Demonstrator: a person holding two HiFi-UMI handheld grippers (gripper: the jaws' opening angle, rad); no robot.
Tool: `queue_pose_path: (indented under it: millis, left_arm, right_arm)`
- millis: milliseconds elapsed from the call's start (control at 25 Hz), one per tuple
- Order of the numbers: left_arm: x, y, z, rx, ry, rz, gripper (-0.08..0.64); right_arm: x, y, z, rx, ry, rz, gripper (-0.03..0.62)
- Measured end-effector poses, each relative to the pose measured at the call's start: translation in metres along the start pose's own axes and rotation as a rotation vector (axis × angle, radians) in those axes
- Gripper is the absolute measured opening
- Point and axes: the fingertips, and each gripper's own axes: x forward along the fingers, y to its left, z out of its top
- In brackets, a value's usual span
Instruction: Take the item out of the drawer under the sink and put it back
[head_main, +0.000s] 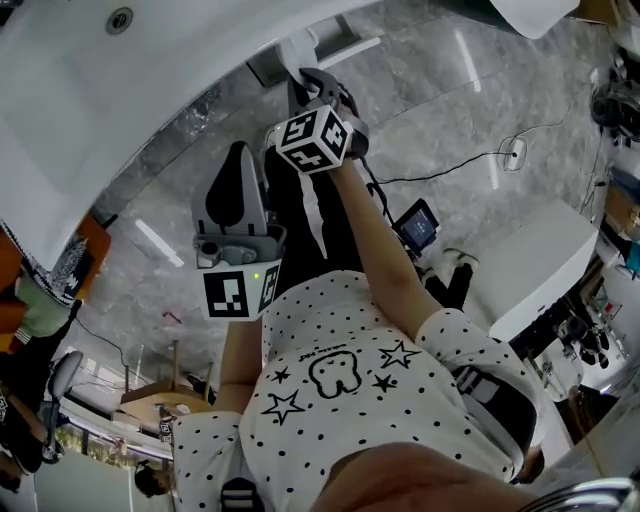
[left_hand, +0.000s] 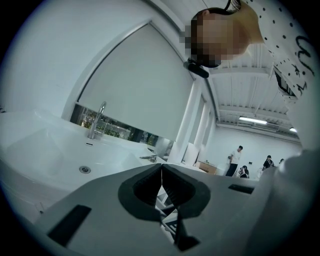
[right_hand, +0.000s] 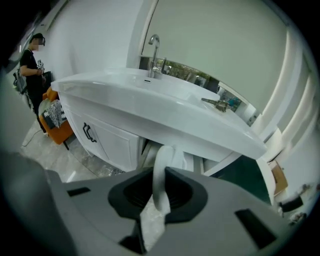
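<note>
1. Right gripper (right_hand: 159, 186), in my hand, is clenching on the white item (right_hand: 161, 159). It is a thin, curved white piece. Both pads are pressing on its sides, and it is sticking up out of the jaws, resting on no surface.
2. Left gripper (left_hand: 161, 169) is carrying nothing. Its jaws are meeting tip to tip with only air behind them, and it is facing across the basin.
3. I am judging the take-out half as done, because the item is hanging in the air in front of the sink (right_hand: 150, 102), just below its front edge. The next move is the return. That calls for lowering the item under that front edge into the drawer (right_hand: 192, 161), which I am taking to be the white opening right behind the item. The item is hiding part of it. I should be loosening the jaws only once the piece is lying inside.
4. Under the sink's left end, a white cabinet door (right_hand: 110, 142) is showing a dark handle (right_hand: 88, 132).
5. On the sink, a tall faucet (right_hand: 155, 50) is standing at the back edge. A smaller tap (right_hand: 217, 103) is sitting toward the right end.
6. Beyond that, a grey marbled floor (right_hand: 75, 162) is spreading out to the left. An orange object (right_hand: 61, 127) is sitting by the cabinet's left corner, and a person (right_hand: 31, 65) is standing past it. A pale arched panel (right_hand: 215, 45) is rising behind the sink.
</note>
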Motion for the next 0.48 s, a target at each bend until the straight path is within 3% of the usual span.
queue_pose_path:
  millis: [480]
  left_arm:
    - [-0.009,-0.023,0.03,0.005,-0.039,-0.048,0.005]
  right_arm:
    - [-0.056,0.002,0.002,0.183,-0.092,0.1,0.06]
